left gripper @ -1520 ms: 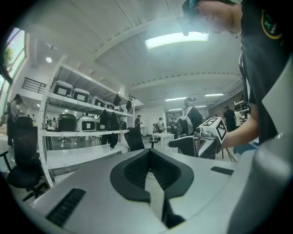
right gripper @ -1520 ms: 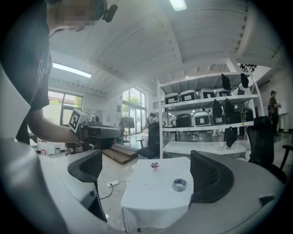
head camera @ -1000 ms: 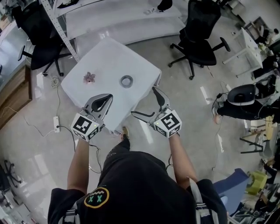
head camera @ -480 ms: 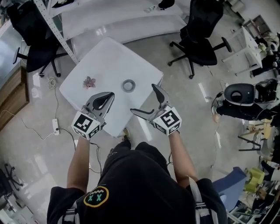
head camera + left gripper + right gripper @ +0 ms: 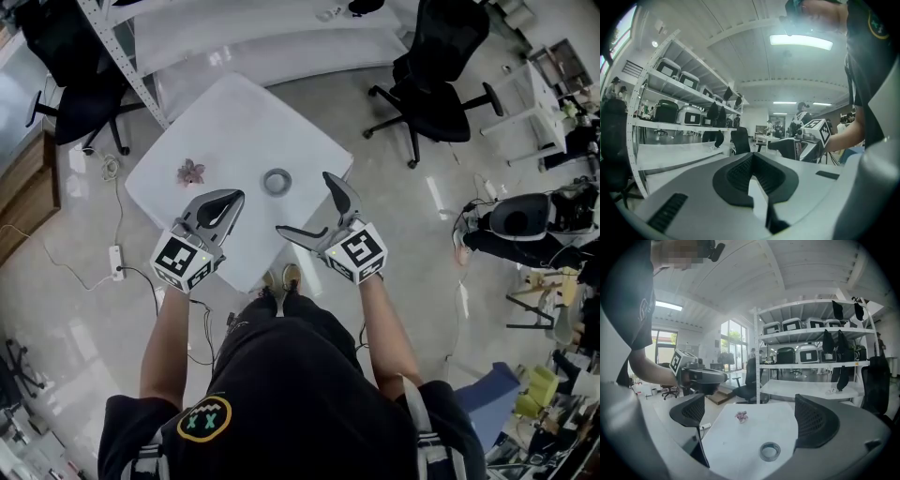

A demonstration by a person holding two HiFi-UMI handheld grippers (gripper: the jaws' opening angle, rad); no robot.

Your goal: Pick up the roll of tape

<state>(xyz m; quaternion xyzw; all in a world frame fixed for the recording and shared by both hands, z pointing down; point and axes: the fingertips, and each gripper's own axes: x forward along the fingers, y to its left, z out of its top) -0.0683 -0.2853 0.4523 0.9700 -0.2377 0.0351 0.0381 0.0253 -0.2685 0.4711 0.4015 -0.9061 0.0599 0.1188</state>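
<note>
Evidently unstarted: the grey ring-shaped tape roll (image 5: 276, 181) lies untouched beyond the right gripper (image 5: 302, 202), jaws spread; the left gripper (image 5: 234, 197) is clenched, empty.

On the bench (image 5: 234, 122) I see the roll of tape (image 5: 276, 181) lying right of a small flower-like piece (image 5: 191, 172), well apart. My right hand-held gripper (image 5: 302, 202) sits just before the tape.

This looks like an open-plan lab or office workspace: tall metal shelving (image 5: 811, 338) loaded with grey equipment cases (image 5: 808, 354), 2 black swivel chairs (image 5: 445, 70), long white desks (image 5: 262, 47), a white surface (image 5: 234, 122), a glossy floor (image 5: 75, 309) with a power strip (image 5: 115, 262), and strip lights (image 5: 800, 41) overhead.
</note>
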